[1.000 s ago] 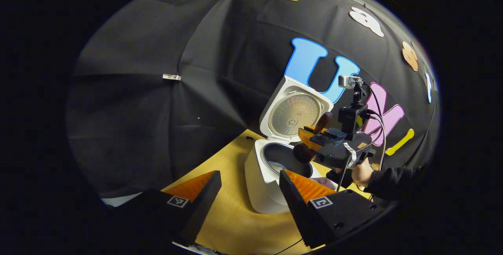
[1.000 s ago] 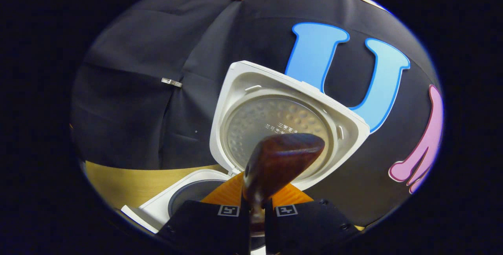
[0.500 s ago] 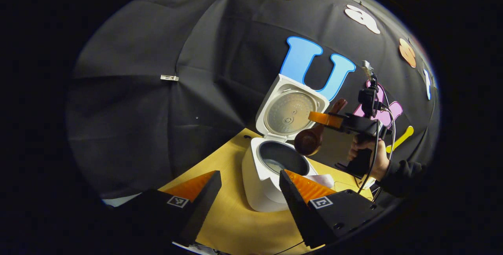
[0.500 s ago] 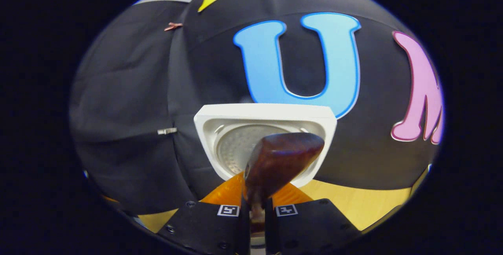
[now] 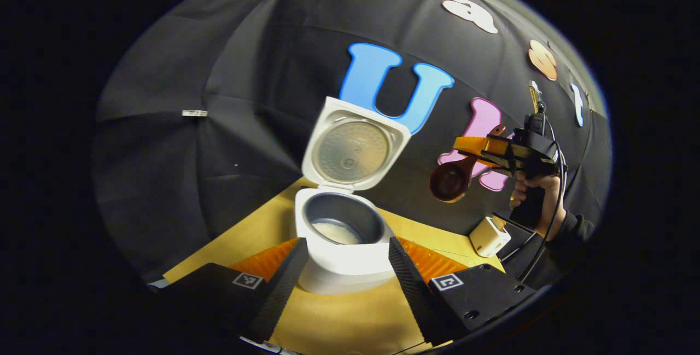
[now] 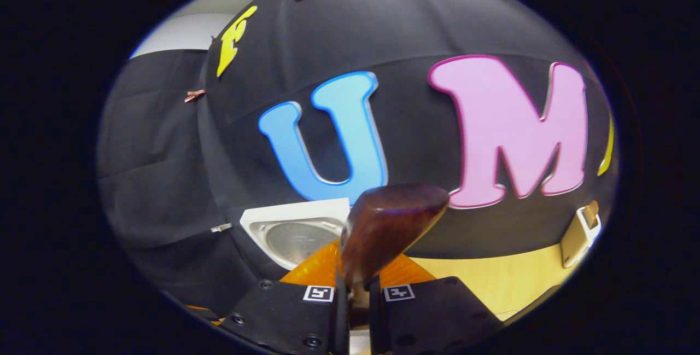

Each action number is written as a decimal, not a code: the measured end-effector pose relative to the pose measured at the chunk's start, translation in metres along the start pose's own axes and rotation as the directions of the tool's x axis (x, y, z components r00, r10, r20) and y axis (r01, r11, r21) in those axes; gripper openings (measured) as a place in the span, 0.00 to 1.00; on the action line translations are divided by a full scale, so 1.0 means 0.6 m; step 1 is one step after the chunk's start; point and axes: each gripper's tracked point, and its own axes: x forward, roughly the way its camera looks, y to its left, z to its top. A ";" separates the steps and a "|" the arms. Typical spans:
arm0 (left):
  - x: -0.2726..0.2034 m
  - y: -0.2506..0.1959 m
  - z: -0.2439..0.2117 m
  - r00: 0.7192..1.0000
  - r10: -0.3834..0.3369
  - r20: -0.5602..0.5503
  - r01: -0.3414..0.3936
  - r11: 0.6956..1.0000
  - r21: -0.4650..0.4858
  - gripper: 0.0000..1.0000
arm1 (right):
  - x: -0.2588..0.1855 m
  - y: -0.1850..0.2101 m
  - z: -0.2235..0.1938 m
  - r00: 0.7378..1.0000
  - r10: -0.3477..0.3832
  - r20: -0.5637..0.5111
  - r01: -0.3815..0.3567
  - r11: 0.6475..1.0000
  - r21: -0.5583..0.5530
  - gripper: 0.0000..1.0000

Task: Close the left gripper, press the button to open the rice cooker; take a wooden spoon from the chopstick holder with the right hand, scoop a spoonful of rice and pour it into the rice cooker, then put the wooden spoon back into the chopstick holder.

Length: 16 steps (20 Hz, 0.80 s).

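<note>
Wooden spoon (image 5: 451,180) riding right of rice cooker (image 5: 343,245), right claw (image 5: 474,152) clamping handle; stiff, light, likely slick. Left claw (image 5: 344,273) gaping, holding nothing.

In the right gripper view, low centre, the wooden spoon (image 6: 391,226) hides part of the rice cooker (image 6: 292,234) lid, whose body sits below the frame's edge.

Black cloth wall (image 5: 219,70) behind yellow wooden table (image 5: 339,316).
</note>
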 end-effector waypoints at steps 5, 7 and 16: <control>0.027 -0.109 -0.012 0.995 -0.093 -0.036 0.095 0.995 0.042 0.96 | -0.111 -0.186 0.038 0.988 -0.153 0.033 0.153 0.988 -0.003 0.18; 0.032 -0.144 -0.016 0.993 -0.114 -0.043 0.117 0.991 0.066 0.96 | -0.157 -0.258 0.043 0.976 -0.217 0.034 0.217 0.976 0.000 0.18; 0.043 -0.218 -0.041 0.990 -0.097 -0.106 0.110 0.986 0.123 0.96 | -0.338 -0.513 -0.006 0.894 -0.447 0.001 0.445 0.891 0.091 0.18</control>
